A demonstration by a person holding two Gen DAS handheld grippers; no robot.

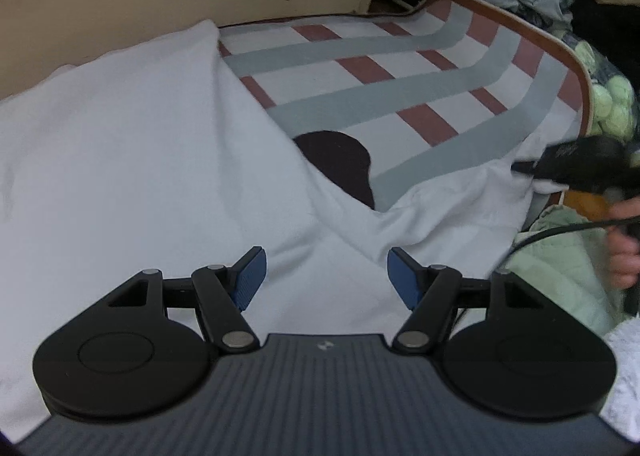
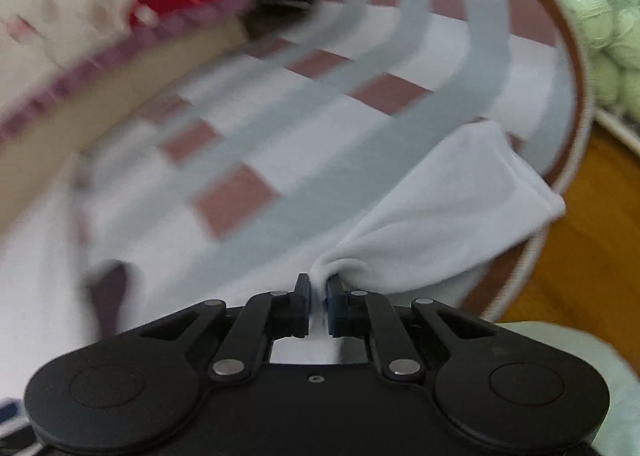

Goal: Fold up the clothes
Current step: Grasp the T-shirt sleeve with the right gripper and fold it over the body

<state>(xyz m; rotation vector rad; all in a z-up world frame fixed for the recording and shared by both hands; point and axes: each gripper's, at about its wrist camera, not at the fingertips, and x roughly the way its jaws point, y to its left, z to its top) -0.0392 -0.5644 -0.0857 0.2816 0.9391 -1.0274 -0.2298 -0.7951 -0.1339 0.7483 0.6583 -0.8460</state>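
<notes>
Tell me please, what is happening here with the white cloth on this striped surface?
A person is folding a white garment spread on a striped mat, with a gripper in each hand. The right gripper is shut on a pinch of the garment near its sleeve. The left gripper hangs open over the white fabric and grips nothing. The fold is not yet done.
</notes>
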